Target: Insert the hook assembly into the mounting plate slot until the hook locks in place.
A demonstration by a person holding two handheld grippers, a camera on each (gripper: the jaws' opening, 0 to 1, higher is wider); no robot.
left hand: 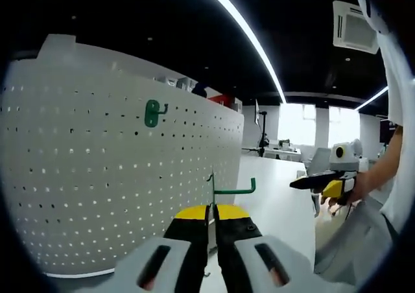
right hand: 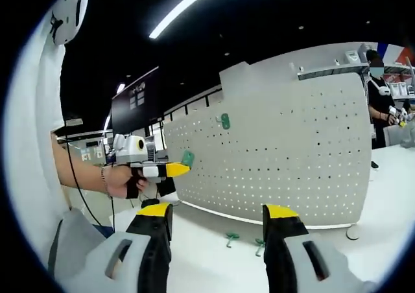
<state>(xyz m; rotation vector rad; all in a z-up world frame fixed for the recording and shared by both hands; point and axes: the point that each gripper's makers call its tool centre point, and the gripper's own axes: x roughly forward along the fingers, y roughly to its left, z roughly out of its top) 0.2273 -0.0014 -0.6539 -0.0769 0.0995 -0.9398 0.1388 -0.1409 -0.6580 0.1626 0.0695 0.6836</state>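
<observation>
The white pegboard mounting plate [left hand: 97, 176] stands upright on the table, and one green hook [left hand: 151, 113] is mounted high on it. My left gripper [left hand: 212, 210] is shut on the stem of a second green hook [left hand: 227, 190], whose arm points right, just in front of the plate's right end. In the right gripper view the left gripper [right hand: 181, 169] holds that hook [right hand: 188, 157] close to the plate's [right hand: 292, 144] left edge, and the mounted hook [right hand: 225, 120] shows above. My right gripper [right hand: 218, 210] is open and holds nothing, well back from the plate.
Two loose green hooks [right hand: 231, 238] [right hand: 259, 244] lie on the white table [right hand: 389, 196] in front of the plate. A hand holds the right gripper [left hand: 305, 183] at the table's right side. A person [right hand: 376, 92] stands far right. A dark monitor [right hand: 134, 108] stands behind.
</observation>
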